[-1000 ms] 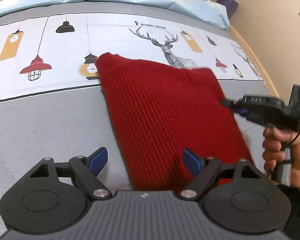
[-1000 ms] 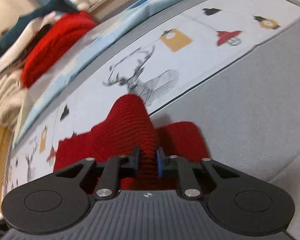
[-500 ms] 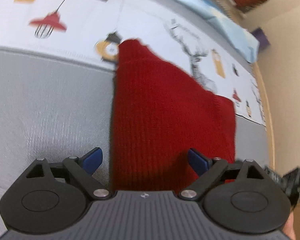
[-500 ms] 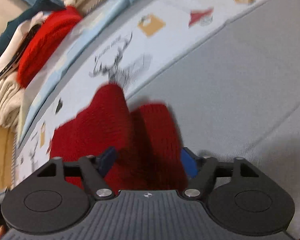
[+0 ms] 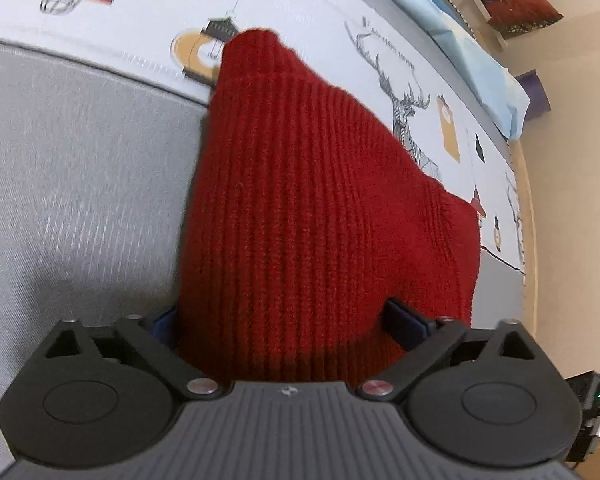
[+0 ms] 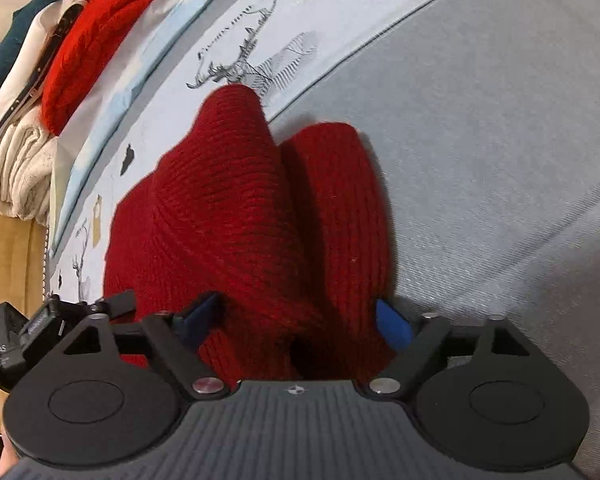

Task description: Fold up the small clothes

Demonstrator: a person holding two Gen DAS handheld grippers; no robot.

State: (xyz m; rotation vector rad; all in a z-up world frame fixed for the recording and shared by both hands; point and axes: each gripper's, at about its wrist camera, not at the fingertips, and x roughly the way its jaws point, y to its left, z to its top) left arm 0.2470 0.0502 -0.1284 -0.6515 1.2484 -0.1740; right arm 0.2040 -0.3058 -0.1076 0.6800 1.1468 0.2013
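A dark red ribbed knit garment (image 5: 308, 200) lies folded on the bed, reaching from the grey cover onto the printed strip. My left gripper (image 5: 280, 316) is low over its near edge, fingers spread wide, the knit filling the gap; the cloth partly hides the left blue pad (image 5: 166, 322). In the right wrist view the garment (image 6: 240, 208) shows a raised ridge and a second fold beside it. My right gripper (image 6: 296, 318) straddles both folds; its jaws are closing, and the pads do not press the cloth. The left gripper's body (image 6: 40, 328) shows at the lower left there.
The bed has a grey cover (image 5: 80, 180) and a white sheet with deer and lamp prints (image 5: 404, 92). A stack of folded clothes (image 6: 80, 40) with a bright red knit on top lies at the far left. A light blue pillow (image 5: 480, 60) lies along the headboard side.
The right gripper, shut on a fold of the red knit a second ago, has opened wide and let it go. The left gripper has rolled and sunk onto the garment's near edge.
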